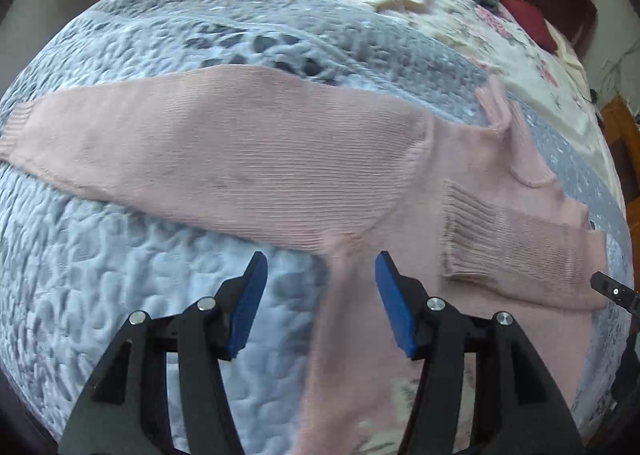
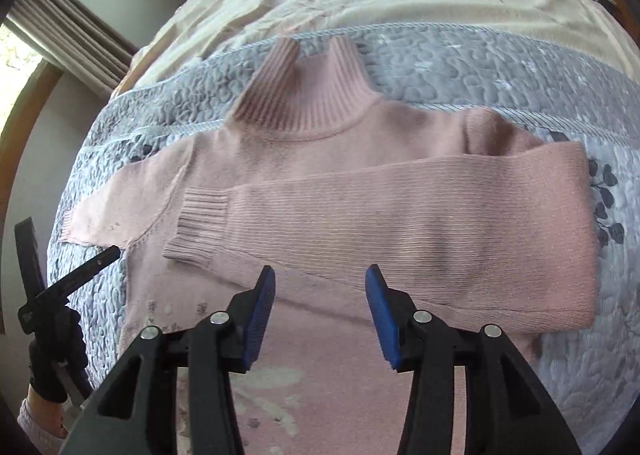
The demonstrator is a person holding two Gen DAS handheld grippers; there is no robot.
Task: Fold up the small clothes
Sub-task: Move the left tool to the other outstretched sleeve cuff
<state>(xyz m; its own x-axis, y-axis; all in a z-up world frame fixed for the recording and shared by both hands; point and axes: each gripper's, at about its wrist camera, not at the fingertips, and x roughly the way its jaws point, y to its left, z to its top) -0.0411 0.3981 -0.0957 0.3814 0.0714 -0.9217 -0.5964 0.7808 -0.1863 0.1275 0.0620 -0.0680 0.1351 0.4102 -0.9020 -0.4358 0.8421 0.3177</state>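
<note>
Left gripper [image 1: 320, 275]: fingers spread, empty, above sweater's side seam.
Right gripper [image 2: 320, 287]: fingers spread, empty.
Pink turtleneck sweater [image 2: 360, 215]: one, flat on grey quilt [image 2: 480, 67]; one sleeve folded across chest.
Room: bed, curtained window [image 2: 60, 35].

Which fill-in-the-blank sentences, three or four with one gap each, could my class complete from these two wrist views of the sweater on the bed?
1. The sweater is ____ in colour.
2. One sleeve lies folded ____ the sweater's body.
3. The left gripper and right gripper both have their jaws ____.
4. The sweater lies on a blue-grey ____.

Missing words: pink; across; open; quilt
</note>
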